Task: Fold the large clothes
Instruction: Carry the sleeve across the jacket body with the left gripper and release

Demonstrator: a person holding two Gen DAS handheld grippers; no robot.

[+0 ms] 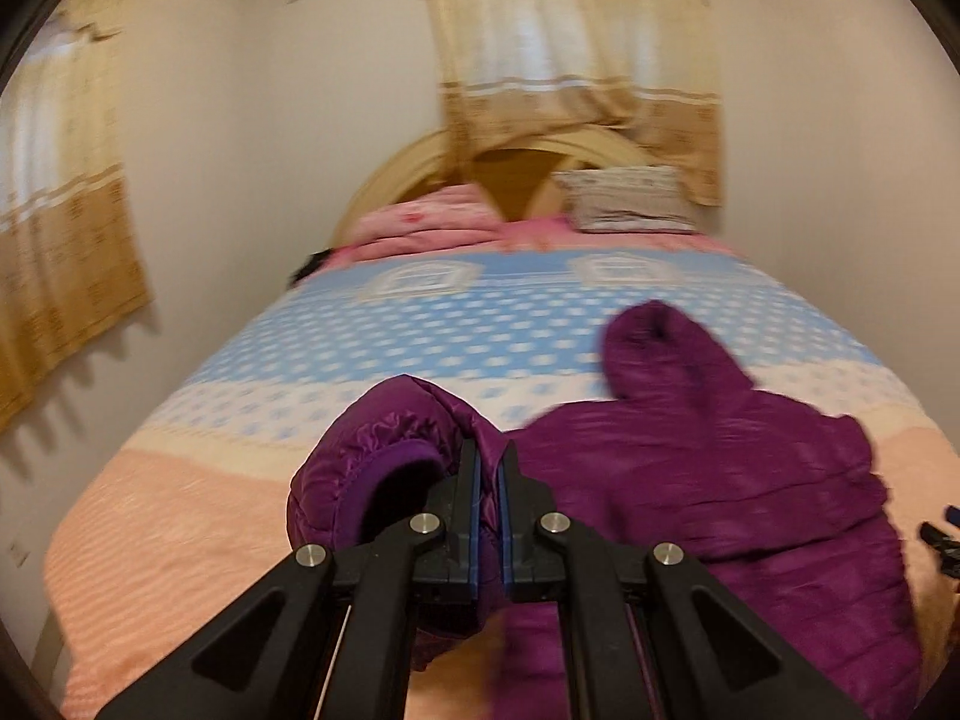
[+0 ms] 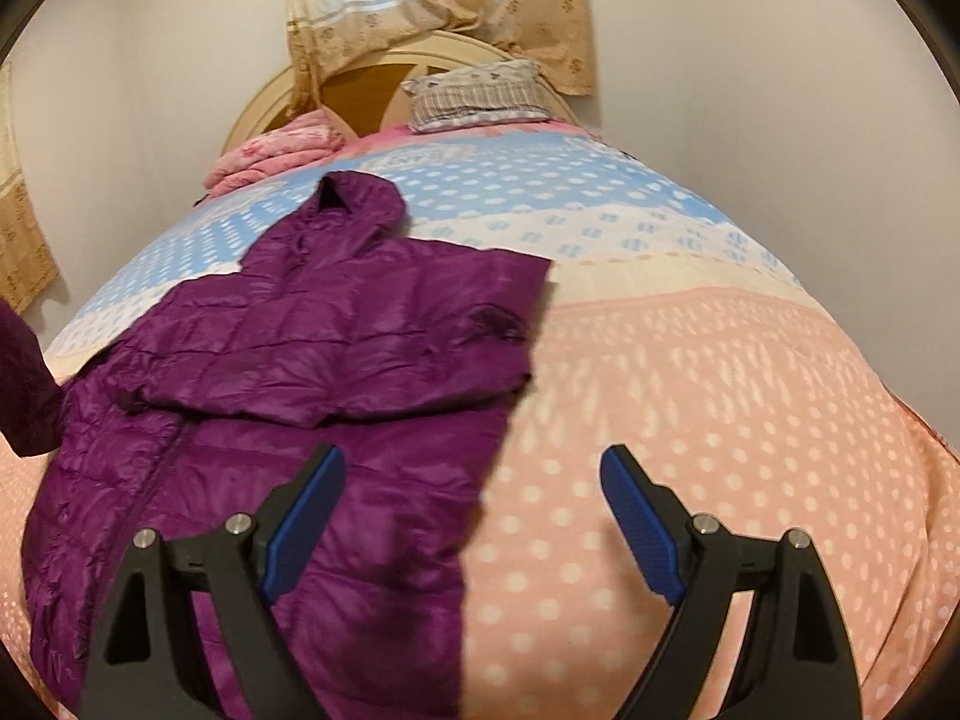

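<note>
A purple hooded puffer jacket (image 2: 312, 360) lies on the bed, hood toward the headboard, with its right sleeve folded across the chest. It also shows in the left wrist view (image 1: 720, 480). My left gripper (image 1: 493, 456) is shut on the jacket's left sleeve cuff (image 1: 384, 456) and holds it lifted above the bed. The lifted sleeve shows at the left edge of the right wrist view (image 2: 24, 384). My right gripper (image 2: 471, 468) is open and empty, hovering over the jacket's right edge and the bedspread.
The bed (image 2: 720, 420) has a pink, white and blue dotted spread. A grey pillow (image 2: 480, 96) and a folded pink blanket (image 2: 270, 156) lie by the headboard. Curtains (image 1: 576, 48) hang behind. Walls stand close on both sides.
</note>
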